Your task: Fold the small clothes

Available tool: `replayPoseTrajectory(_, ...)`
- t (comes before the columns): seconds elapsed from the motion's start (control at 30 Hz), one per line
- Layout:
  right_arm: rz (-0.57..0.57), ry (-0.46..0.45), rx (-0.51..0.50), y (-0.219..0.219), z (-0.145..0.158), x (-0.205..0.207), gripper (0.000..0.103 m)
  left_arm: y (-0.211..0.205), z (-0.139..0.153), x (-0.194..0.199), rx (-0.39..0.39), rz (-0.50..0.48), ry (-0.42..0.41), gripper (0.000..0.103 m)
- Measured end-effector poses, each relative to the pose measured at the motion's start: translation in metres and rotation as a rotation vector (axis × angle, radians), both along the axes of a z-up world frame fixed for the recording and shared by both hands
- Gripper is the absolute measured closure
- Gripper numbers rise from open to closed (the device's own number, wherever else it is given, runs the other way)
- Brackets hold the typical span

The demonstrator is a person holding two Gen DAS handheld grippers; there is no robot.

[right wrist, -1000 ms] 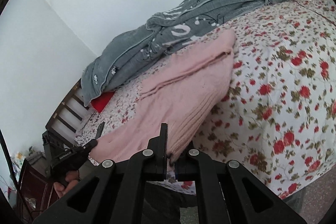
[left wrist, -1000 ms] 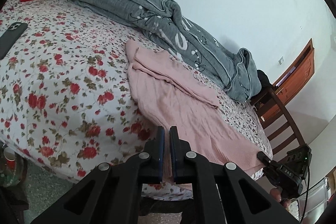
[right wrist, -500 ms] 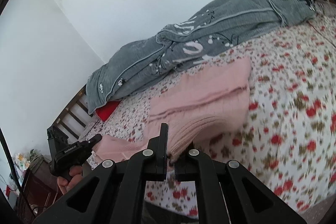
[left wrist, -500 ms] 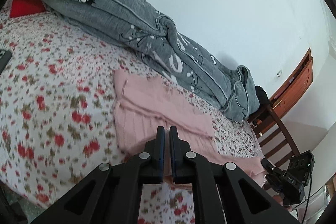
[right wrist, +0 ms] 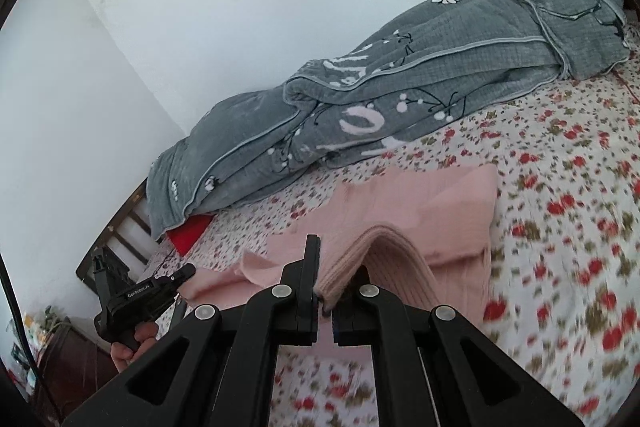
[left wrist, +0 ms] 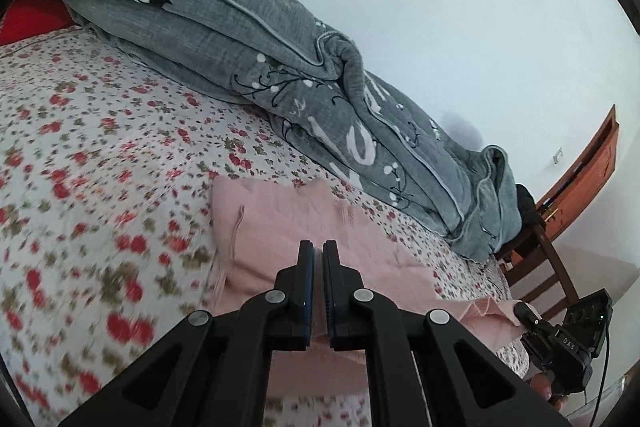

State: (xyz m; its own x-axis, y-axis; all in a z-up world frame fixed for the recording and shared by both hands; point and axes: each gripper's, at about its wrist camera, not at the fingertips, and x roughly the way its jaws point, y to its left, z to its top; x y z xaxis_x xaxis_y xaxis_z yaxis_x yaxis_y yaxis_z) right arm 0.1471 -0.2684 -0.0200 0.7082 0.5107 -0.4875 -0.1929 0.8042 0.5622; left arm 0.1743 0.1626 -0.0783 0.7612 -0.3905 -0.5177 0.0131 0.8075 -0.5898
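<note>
- The left gripper [left wrist: 318, 259] has its jaws pressed together on an edge of the pink garment [left wrist: 280, 227], with pink cloth showing in the narrow slit between the blue pads.
- The right gripper [right wrist: 326, 291] is clamped on another part of the same garment's edge; a ribbed hem bunches up between its fingers and arches over the right finger.
- Between the two grippers the held edge is raised above the bed, and the cloth slopes away from it down to the part that lies flat.
- The rest of the pink garment lies on the bed sheet [left wrist: 80, 147], a white sheet with red flowers, about midway across the bed and short of the quilt.
- In the right wrist view the left gripper appears at the lower left, held by a hand [right wrist: 132, 343] wrapped round its handle.
- In the left wrist view the right gripper shows at the lower right edge with cloth at its tip.
- A rumpled grey quilt [left wrist: 240, 47] with white markings lies along the far side of the bed against the white wall [left wrist: 440, 7].
- A red pillow [left wrist: 32, 15] peeks out from under one end of the quilt.
- A wooden chair [left wrist: 548, 259] stands past the bed's other end.
</note>
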Motion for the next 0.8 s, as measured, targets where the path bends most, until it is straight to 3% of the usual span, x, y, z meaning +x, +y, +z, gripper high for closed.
replayPoseTrajectory(0.47, -0.044, 0.146, 0.006, -0.006, -0.053, 0.146, 0.098, -0.007, -0.04, 0.133, 0.057, 0.047, 0.098, 0.097)
replayPoseTrajectory(0.6, -0.071, 0.277, 0.014, -0.012, -0.089, 0.184, 0.09, -0.001, -0.055, 0.165, 0.062, 0.073, 0.158, 0.094)
replayPoseTrajectory(0.63, -0.073, 0.292, 0.016, -0.015, -0.094, 0.188, 0.09, 0.001, -0.056, 0.17, 0.066, 0.074, 0.175, 0.086)
replayPoseTrajectory(0.67, -0.066, 0.294, 0.02, -0.019, -0.097, 0.191, 0.088, 0.002, -0.058, 0.172, 0.07, 0.073, 0.183, 0.079)
replayPoseTrajectory(0.8, -0.086, 0.248, -0.048, -0.027, -0.094, 0.187, 0.065, -0.003, -0.064, 0.174, 0.115, 0.032, 0.179, 0.076)
